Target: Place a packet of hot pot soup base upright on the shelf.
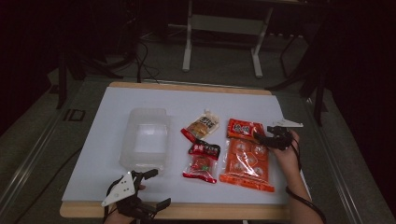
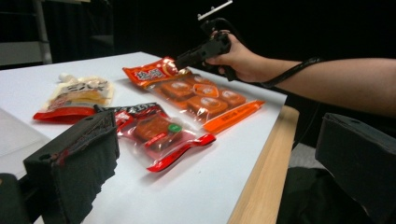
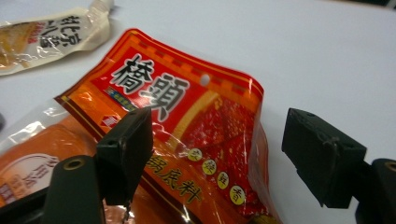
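White sheeting covers the table [image 1: 116, 182], dark room behind. At its right side lies the orange packet [image 1: 246, 154], its red top edge between the spread jaws of the right gripper [image 3: 219, 154], not yet pinched. Probably light, floppy and slick; the flat sealed top looks the safest hold. The left gripper [image 1: 152, 189] rests spread, empty.

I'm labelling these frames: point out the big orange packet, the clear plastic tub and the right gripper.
big orange packet [image 1: 246, 161], high view, on its clear front over the blocks.
clear plastic tub [image 1: 131, 151], high view, on its left wall.
right gripper [image 1: 259, 136], high view, between its fingers.
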